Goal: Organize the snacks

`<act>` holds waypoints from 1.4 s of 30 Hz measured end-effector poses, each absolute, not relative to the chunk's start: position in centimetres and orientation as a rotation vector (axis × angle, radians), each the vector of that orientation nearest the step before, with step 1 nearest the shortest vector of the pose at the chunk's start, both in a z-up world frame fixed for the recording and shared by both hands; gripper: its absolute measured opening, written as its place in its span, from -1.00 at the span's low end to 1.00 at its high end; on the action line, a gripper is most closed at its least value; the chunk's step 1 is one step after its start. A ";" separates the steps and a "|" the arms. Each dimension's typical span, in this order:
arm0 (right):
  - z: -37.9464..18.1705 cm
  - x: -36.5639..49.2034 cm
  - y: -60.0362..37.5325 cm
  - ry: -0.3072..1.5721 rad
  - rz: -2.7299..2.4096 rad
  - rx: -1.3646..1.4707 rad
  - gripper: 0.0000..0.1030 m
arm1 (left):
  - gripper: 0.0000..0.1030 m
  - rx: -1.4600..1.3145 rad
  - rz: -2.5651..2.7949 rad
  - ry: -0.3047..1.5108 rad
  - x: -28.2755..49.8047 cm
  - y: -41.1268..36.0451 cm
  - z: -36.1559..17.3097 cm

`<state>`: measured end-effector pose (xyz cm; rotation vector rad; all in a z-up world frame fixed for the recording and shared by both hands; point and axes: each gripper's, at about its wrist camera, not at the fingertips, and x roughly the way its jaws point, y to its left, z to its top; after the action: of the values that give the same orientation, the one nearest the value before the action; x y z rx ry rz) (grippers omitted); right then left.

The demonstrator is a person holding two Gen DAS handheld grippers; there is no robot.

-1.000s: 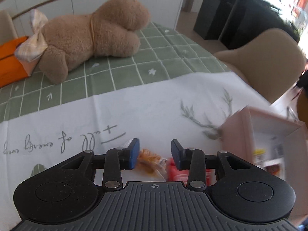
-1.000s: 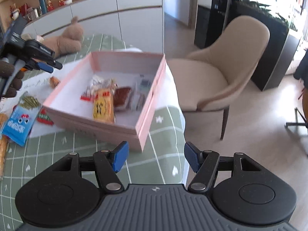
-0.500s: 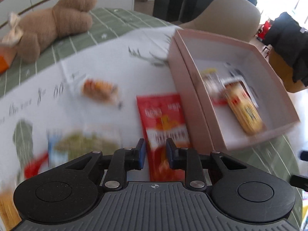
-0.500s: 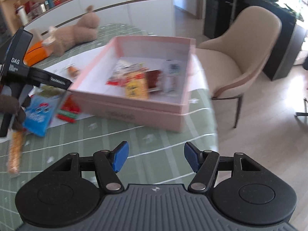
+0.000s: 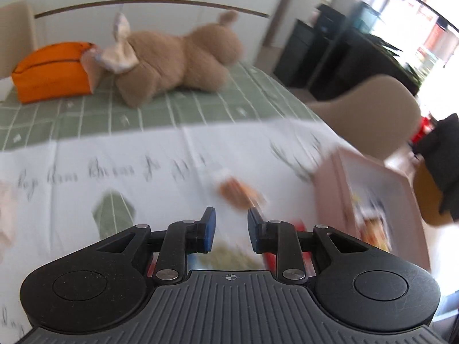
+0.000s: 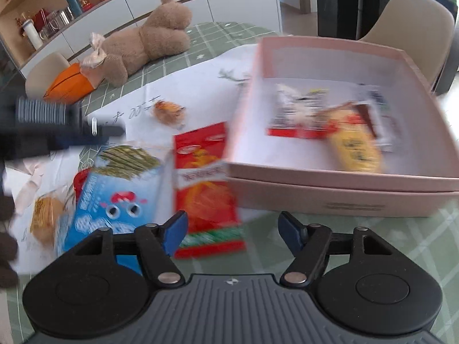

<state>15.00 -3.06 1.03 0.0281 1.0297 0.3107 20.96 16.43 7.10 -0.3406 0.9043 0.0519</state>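
My left gripper (image 5: 231,223) hangs over the white cloth (image 5: 86,152), its jaws drawn close with only a narrow gap and nothing in it. Just beyond its tips lies a small orange snack (image 5: 239,195), blurred. The right wrist view shows that snack (image 6: 167,109), a red packet (image 6: 205,177) and a blue packet (image 6: 114,195) lying left of the pink box (image 6: 344,197). In the box are several snacks, among them a yellow one (image 6: 355,149). My right gripper (image 6: 233,226) hovers above the red packet's near end; its jaws are opening with nothing between them.
A brown teddy bear (image 5: 178,57) and an orange bag (image 5: 51,71) lie at the back of the green checked table. A beige chair (image 6: 410,23) stands behind the box. Another small yellow snack (image 6: 46,215) lies at the far left, near a gloved hand (image 6: 5,229).
The left gripper closed to a narrow gap, swung out over the packets and box, then back over the cloth near the orange snack. The right gripper moved left over the red packet and opened wider.
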 end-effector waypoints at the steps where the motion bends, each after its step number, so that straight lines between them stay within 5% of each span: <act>1: 0.6 14.9 -2.1 1.024 0.299 -0.004 0.36 | -0.46 -0.340 0.066 0.905 22.2 16.7 6.8; 8: 0.9 11.3 -2.7 1.006 0.346 -0.128 -0.32 | -0.46 -0.224 0.083 0.908 28.1 15.3 3.3; 19: 1.9 8.5 -10.3 1.043 0.334 -0.034 -0.31 | -0.55 -0.186 -0.111 1.015 21.0 10.4 1.8; 24: 2.4 10.6 -7.5 0.963 0.409 -0.041 0.26 | -0.55 -0.336 -0.066 1.018 14.9 11.4 2.1; 32: 0.1 14.3 -1.2 0.947 0.418 -0.184 0.40 | -0.52 -0.495 0.112 0.917 7.5 15.9 5.6; 36: 0.1 13.4 -1.2 0.942 0.439 -0.202 0.06 | -0.52 -0.469 0.130 0.959 5.4 15.4 5.8; 42: 0.6 8.8 -5.5 0.976 0.460 -0.208 0.00 | -0.50 -0.437 0.046 0.986 3.1 12.6 5.1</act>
<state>8.81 -5.46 0.65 -0.2076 0.9758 0.4600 3.05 12.57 5.05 -0.4366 0.9862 0.0463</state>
